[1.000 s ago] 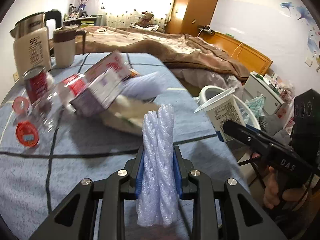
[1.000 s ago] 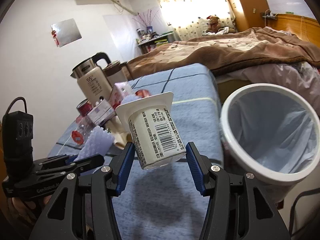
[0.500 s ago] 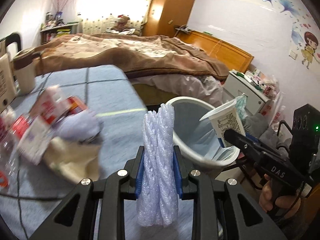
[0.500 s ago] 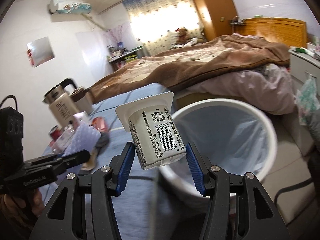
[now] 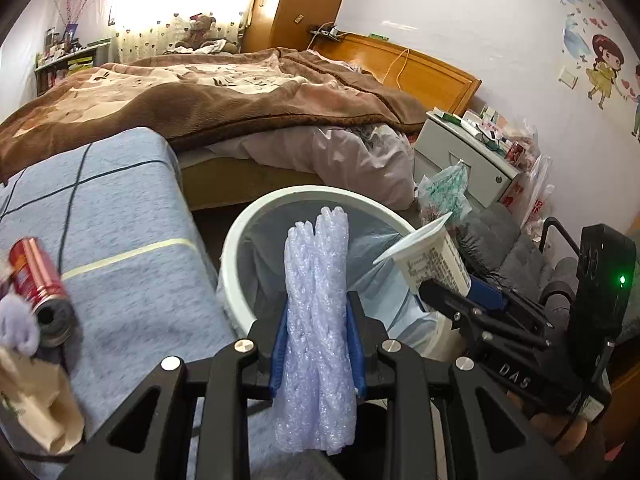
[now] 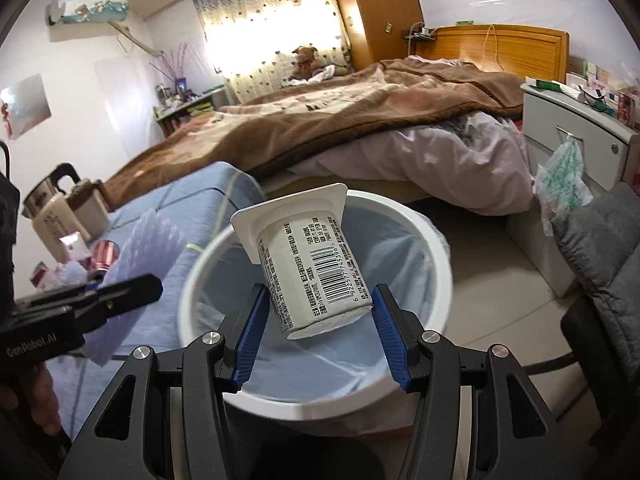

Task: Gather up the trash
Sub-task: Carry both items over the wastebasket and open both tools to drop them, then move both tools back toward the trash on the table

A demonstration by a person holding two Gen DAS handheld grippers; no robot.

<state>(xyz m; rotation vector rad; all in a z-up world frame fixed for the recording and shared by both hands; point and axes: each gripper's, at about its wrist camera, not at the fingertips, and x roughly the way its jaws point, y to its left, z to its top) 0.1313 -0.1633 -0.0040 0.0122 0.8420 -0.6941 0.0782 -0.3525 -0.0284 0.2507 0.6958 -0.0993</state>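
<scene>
My left gripper [image 5: 318, 344] is shut on a folded piece of pale bubble wrap [image 5: 318, 320], held upright over the near rim of the white trash bin [image 5: 236, 248]. My right gripper [image 6: 320, 328] is shut on a white yogurt cup [image 6: 308, 268] with a barcode, held tilted above the bin's lined opening [image 6: 436, 264]. In the left wrist view the right gripper [image 5: 444, 292] and the cup [image 5: 434, 260] hang over the bin's right side. In the right wrist view the bubble wrap [image 6: 140, 252] shows at the bin's left.
A blue checked table [image 5: 120, 232] stands left of the bin, with a red can [image 5: 38, 280], crumpled paper [image 5: 40, 404] and a kettle [image 6: 48, 208] on it. A bed [image 5: 240, 96] lies behind, a white cabinet [image 5: 468, 152] and grey cushion [image 6: 600, 248] to the right.
Both grippers have swung right, away from the table's clutter, and now hang over the trash bin. Each still holds its item as before.
</scene>
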